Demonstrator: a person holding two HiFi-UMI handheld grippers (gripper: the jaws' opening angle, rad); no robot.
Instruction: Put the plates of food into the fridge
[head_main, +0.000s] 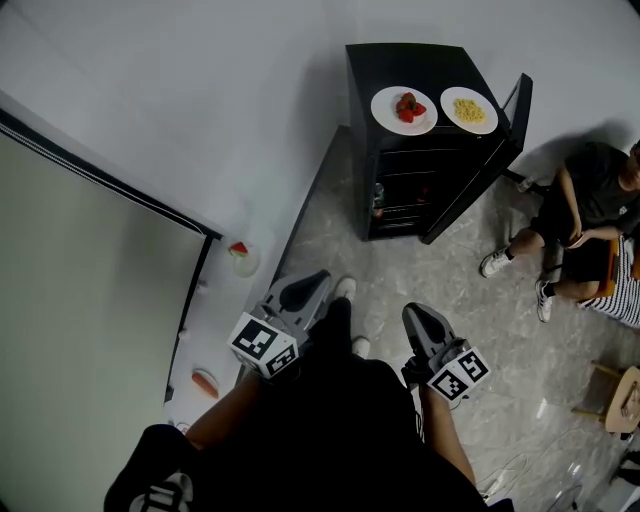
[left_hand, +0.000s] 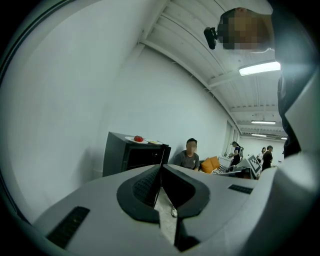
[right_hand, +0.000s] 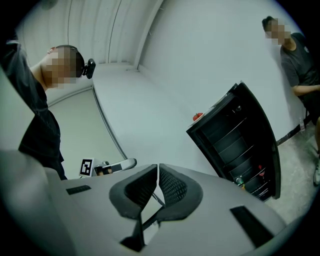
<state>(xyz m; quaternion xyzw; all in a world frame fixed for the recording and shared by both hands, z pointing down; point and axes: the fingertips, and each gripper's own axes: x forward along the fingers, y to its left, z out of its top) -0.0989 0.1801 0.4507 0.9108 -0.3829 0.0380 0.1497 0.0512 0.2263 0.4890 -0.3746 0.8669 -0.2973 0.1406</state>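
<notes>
A black mini fridge (head_main: 400, 170) stands on the floor against the white wall, its door (head_main: 483, 165) swung open. Two white plates rest on its top: one with red food (head_main: 404, 109) and one with yellow food (head_main: 469, 110). My left gripper (head_main: 316, 277) and right gripper (head_main: 413, 313) are held low near my body, well short of the fridge. Both are shut with nothing between the jaws. The left gripper view has the fridge (left_hand: 125, 156) and the red-food plate (left_hand: 136, 139) far ahead of the left gripper (left_hand: 160, 169). Past the right gripper (right_hand: 158, 171), the fridge's shelves (right_hand: 239, 142) show.
On a white ledge at my left are a small plate with red food (head_main: 241, 257) and another with orange food (head_main: 204, 383). A person sits on the floor right of the fridge (head_main: 580, 215). More people stand far off (left_hand: 267, 156). A wooden stool (head_main: 618, 395) is at right.
</notes>
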